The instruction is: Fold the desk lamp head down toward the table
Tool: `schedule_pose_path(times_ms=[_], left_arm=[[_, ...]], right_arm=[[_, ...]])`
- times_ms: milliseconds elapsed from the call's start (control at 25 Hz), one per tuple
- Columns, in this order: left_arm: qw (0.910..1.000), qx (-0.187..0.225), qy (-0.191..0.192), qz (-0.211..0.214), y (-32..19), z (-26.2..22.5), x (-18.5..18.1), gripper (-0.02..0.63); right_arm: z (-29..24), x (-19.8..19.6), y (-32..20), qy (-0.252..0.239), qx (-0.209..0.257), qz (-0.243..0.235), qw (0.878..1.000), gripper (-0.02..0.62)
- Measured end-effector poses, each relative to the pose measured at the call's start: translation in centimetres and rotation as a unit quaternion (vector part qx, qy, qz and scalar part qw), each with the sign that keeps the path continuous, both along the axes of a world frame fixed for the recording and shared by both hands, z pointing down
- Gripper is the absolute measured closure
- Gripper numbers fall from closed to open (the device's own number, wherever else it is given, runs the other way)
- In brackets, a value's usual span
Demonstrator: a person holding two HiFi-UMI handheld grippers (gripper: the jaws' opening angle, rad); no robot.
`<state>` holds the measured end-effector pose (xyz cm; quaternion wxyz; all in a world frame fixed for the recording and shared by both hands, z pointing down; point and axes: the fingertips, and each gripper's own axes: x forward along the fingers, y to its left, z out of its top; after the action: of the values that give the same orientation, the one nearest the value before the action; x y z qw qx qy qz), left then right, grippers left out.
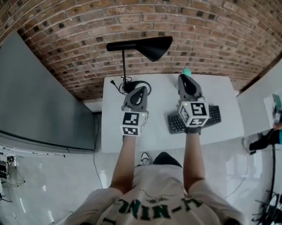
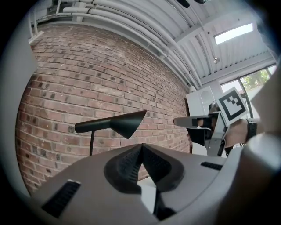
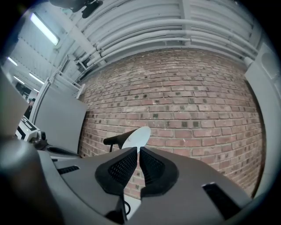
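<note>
head view looks down on a brick wall (image 1: 135, 21) behind a white tabletop (image 1: 162, 99). the desk lamp (image 1: 130, 45) stands near the tabletop's back left, upright. its black cone head (image 1: 157, 49) is held out level, high above the surface, so the fold toward the table is not yet done. a dark keyboard (image 1: 216, 115) lies at the front right, well apart from the lamp. the left gripper (image 1: 141, 88) hovers just in front of the lamp's foot. the right gripper (image 1: 184, 79) is further right, near a small teal thing (image 1: 186, 71) at the back edge. both point level at the wall and neither touches the lamp. each has its jaws closed together with nothing between them, which i judge suits nudging the head down rather than pinching it.
</note>
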<state>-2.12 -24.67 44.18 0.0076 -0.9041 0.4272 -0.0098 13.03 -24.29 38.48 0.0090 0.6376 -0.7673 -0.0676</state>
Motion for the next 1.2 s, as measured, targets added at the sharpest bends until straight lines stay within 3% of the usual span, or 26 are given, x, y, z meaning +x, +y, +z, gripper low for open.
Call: schedule_pose_path(times_ms=[280,880,1200], left_arm=[[0.9999,-0.009,-0.008,0.004,-2.6,0.3,2.3,0.607],[0.9992,-0.003,-0.035,-0.02,-7.0,-0.5,4.8,0.607],[0.9982,-0.002,-0.039,-0.047,-8.5,-0.5,3.4,0.607]], right_arm=[[-3.8,0.5,-4.3,0.023,0.025,-0.045,0.998,0.589],[-7.8,1.7,-10.8,-0.016,0.042,-0.135,0.99,0.568],[-8.8,-0.1,-11.7,-0.067,0.049,-0.181,0.98,0.529]])
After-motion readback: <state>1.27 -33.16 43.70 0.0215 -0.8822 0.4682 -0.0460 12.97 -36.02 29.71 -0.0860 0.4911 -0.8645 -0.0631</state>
